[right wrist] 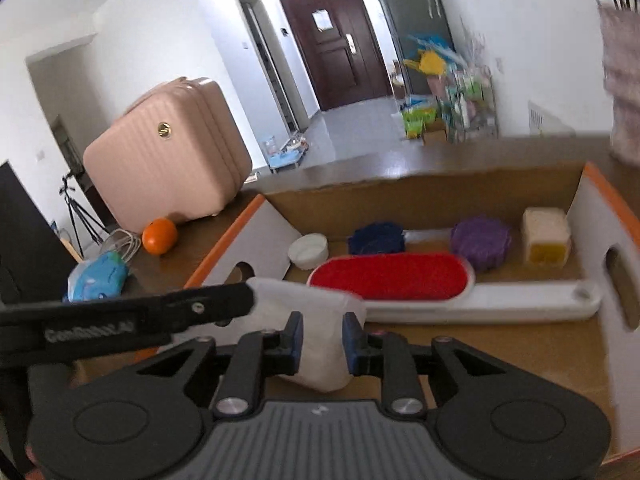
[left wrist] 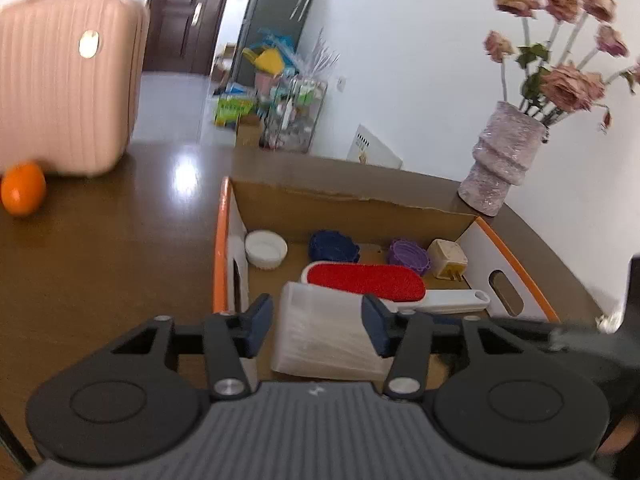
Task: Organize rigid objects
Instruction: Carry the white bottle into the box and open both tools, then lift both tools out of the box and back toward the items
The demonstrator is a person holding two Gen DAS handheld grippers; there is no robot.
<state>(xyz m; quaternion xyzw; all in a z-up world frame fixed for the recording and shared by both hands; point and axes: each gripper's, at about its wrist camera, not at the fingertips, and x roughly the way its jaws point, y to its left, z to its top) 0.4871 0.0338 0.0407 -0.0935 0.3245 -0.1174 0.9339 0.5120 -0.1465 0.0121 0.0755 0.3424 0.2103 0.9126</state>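
Observation:
A white translucent ribbed block [left wrist: 320, 344] hangs over the near end of a cardboard box [left wrist: 221, 240] with an orange rim. My right gripper [right wrist: 323, 344] is shut on this block [right wrist: 316, 312], with both blue pads against its sides. My left gripper [left wrist: 318, 328] stands open around the same block, and a small gap shows at its left pad. In the box lie a red lint brush [left wrist: 366, 282] with a white handle, a white cap [left wrist: 266, 249], a dark blue ridged disc [left wrist: 334, 246], a purple ridged disc [left wrist: 409, 255] and a cream plug adapter [left wrist: 447, 258].
The box sits on a brown table [left wrist: 120, 248]. On it stand a pink suitcase [left wrist: 68, 92], an orange [left wrist: 23, 194] and a vase of dried flowers [left wrist: 500, 160]. A blue and white packet [right wrist: 98, 276] lies at the left in the right wrist view.

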